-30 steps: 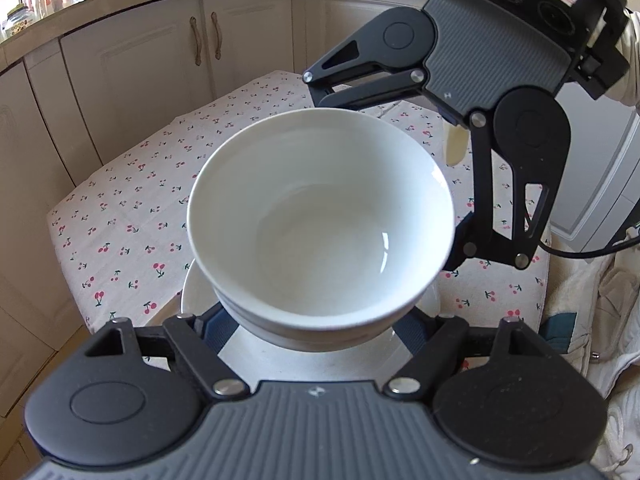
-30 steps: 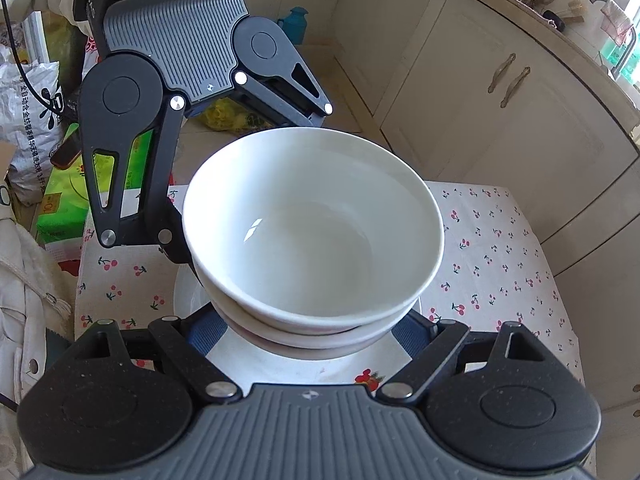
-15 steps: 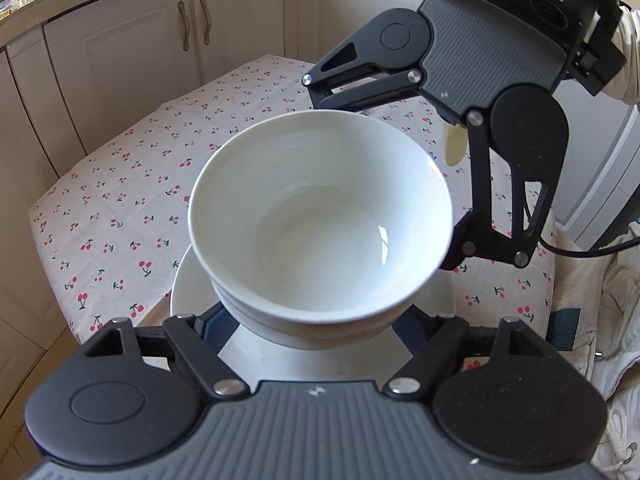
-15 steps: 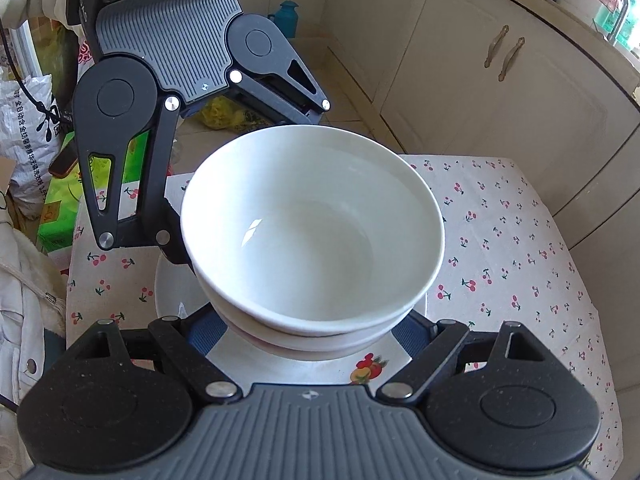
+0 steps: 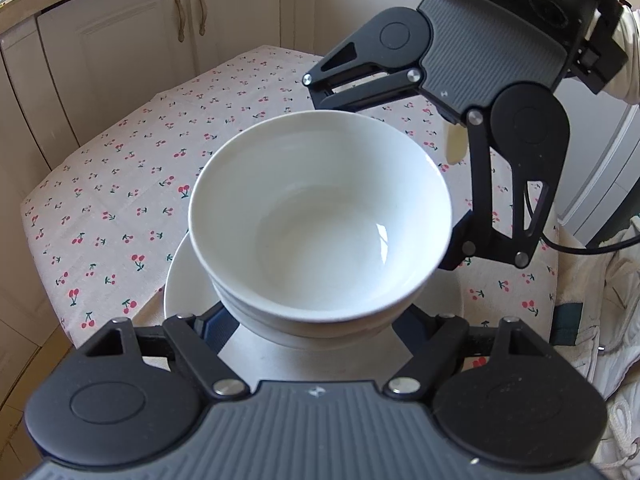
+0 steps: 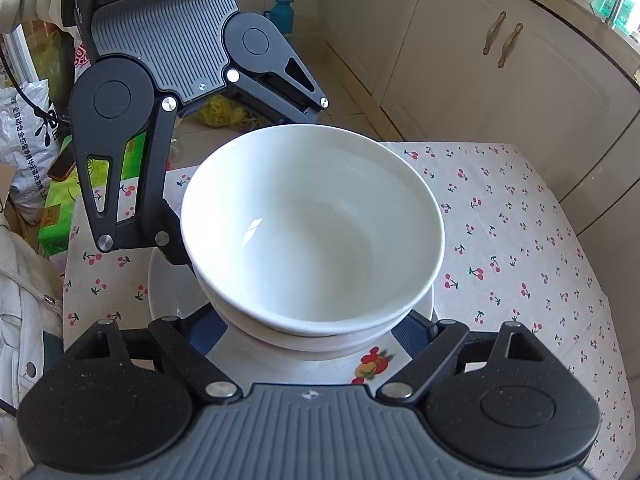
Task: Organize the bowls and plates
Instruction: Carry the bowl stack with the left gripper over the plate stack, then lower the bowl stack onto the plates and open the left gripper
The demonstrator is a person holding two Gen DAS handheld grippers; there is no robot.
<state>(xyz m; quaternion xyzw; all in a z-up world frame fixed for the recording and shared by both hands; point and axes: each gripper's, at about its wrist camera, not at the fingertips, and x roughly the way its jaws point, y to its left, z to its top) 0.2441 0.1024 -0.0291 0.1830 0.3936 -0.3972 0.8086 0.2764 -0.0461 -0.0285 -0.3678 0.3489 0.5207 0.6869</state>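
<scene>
Two nested white bowls (image 5: 320, 220) (image 6: 312, 232) sit over a white plate (image 5: 184, 280) whose rim (image 6: 372, 364) carries a fruit print. Whether the lower bowl rests on the plate is hidden. My left gripper (image 5: 312, 330) clasps the lower bowl from the near side in the left wrist view, blue pads (image 5: 212, 332) against its wall. My right gripper (image 5: 384, 184) holds the same stack from the opposite side. In the right wrist view the right gripper (image 6: 310, 336) flanks the lower bowl and the left gripper (image 6: 248, 180) reaches in from the top left.
The plate lies on a small table under a cherry-print cloth (image 5: 120, 200) (image 6: 520, 260), close to its edge. Cream cabinets (image 5: 120, 40) stand behind. On the floor past the table are a green box (image 6: 56, 208), a white sack (image 6: 24, 140) and a teal bottle (image 6: 282, 12).
The bowls keep their place between both grippers. Both views have tipped a little, so the cabinets slid up, more cloth shows, and a bit more of the plate shows at the left.
</scene>
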